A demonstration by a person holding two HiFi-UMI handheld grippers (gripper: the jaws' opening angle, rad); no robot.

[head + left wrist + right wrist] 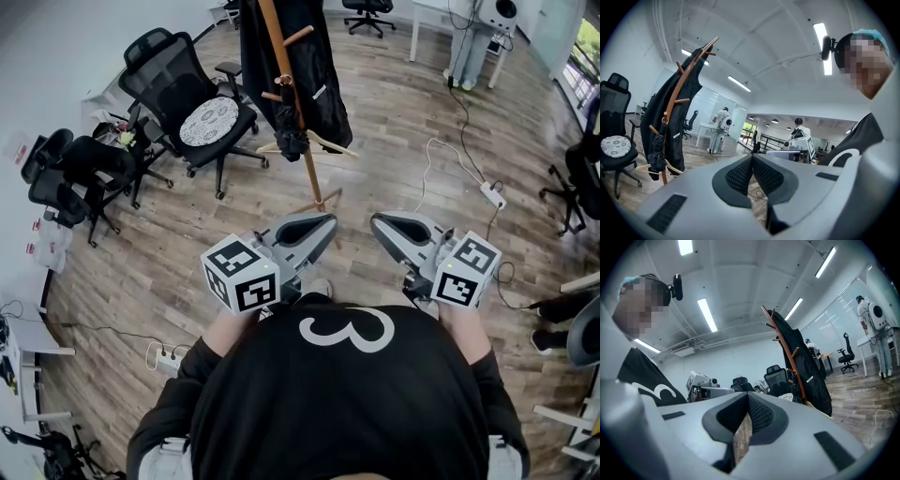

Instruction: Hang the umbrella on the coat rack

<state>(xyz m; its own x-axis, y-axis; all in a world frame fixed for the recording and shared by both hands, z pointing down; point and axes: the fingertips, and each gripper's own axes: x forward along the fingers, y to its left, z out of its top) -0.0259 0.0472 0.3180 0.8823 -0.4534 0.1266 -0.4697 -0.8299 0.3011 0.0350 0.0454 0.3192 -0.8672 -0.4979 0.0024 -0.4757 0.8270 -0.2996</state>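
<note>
A wooden coat rack [298, 122] stands on the plank floor ahead of me, with a black coat [323, 80] draped over it. A folded black umbrella [289, 131] hangs from one of its pegs, beside the pole. It shows too in the left gripper view as the umbrella [657, 152] on the rack [679, 89], and in the right gripper view as the umbrella [795, 387] on the rack [785, 345]. My left gripper [328, 221] and right gripper [378, 223] are held close to my chest, well short of the rack. Both are shut with nothing between the jaws.
A black office chair with a patterned cushion [202, 117] stands left of the rack, with more chairs [75, 178] by the left wall. A power strip and cable [492, 194] lie on the floor at right, another strip [169, 361] at lower left. A person in white [721, 126] stands far off.
</note>
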